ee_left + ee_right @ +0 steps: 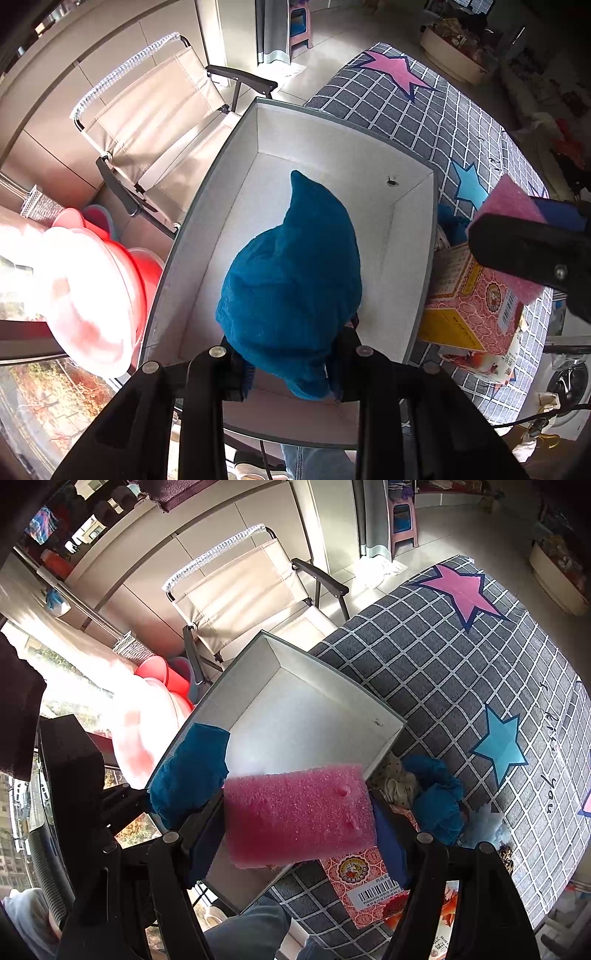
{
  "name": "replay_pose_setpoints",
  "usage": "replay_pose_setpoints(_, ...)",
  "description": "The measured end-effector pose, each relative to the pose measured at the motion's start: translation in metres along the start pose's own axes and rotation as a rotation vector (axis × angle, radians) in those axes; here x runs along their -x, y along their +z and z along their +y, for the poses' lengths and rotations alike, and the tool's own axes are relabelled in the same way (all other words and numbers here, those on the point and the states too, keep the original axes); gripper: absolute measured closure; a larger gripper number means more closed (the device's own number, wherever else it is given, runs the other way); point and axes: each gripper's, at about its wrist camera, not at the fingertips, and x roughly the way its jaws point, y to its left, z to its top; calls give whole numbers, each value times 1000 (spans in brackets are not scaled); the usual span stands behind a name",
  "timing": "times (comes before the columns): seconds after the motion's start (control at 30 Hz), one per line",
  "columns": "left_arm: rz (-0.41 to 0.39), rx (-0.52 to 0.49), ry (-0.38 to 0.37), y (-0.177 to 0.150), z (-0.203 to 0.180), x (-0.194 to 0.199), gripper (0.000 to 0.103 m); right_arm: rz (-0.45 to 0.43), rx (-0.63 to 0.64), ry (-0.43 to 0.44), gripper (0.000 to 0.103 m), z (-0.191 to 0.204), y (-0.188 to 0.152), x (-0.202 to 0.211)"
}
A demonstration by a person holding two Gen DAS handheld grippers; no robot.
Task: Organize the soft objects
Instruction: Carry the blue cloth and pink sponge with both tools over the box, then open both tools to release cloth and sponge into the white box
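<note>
My left gripper point(291, 365) is shut on a teal blue towel point(291, 273) and holds it over the open white box point(332, 155). The towel also shows in the right wrist view point(188, 771) at the box's near left corner. My right gripper point(299, 830) is shut on a pink foam sponge point(295, 812) just above the box's near right rim point(384, 746). In the left wrist view the sponge point(509, 199) and the right gripper hang right of the box. The box floor is bare.
The box rests on a grey checked cloth with stars point(461, 672). Right of it lie a red patterned carton point(476, 306), another teal cloth point(439, 794), a dotted beige cloth point(395, 779) and a pale blue fluffy piece point(484, 827). A beige folding chair point(155, 122) and red basins point(122, 280) stand left.
</note>
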Motion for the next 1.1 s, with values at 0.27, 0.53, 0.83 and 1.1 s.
replay_pose_setpoints(0.27,10,7,3,1,3,-4,69,8,3,-1,28,1,2,-5)
replay_pose_setpoints(0.53,22,14,0,4,4,-7,69,13,7,9,28,1,6,-9)
replay_pose_setpoints(0.83,31,12,8,5,3,-11,69,23,7,11,28,0,8,-14)
replay_pose_setpoints(1.1,38,8,13,7,1,-14,69,24,8,12,28,-1,8,-14)
